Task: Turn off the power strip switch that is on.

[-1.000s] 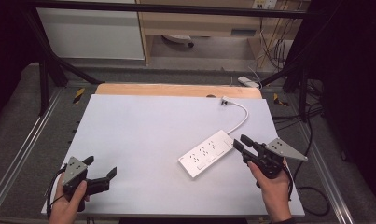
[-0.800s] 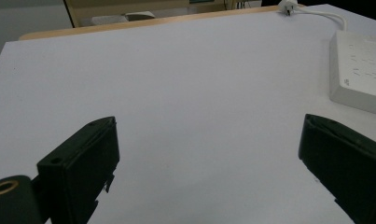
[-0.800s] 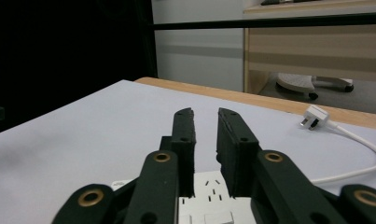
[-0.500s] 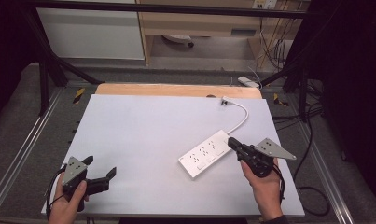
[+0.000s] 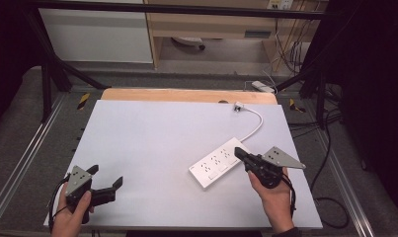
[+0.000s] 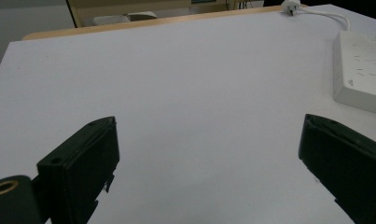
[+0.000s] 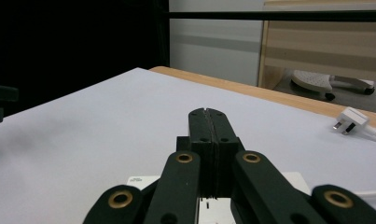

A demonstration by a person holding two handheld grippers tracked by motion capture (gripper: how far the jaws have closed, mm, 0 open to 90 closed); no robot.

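Right tool (image 5: 239,152) has edged over the power strip (image 5: 218,162) on the white table (image 5: 152,143).

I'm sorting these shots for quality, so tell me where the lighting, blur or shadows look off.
High view: table evenly lit, surroundings dark, power strip clear. Left gripper view: close jaws of the left hand-held gripper soft, faint shadows beneath. Right gripper view: shut right hand-held gripper sharp, plug a little soft, left background black.
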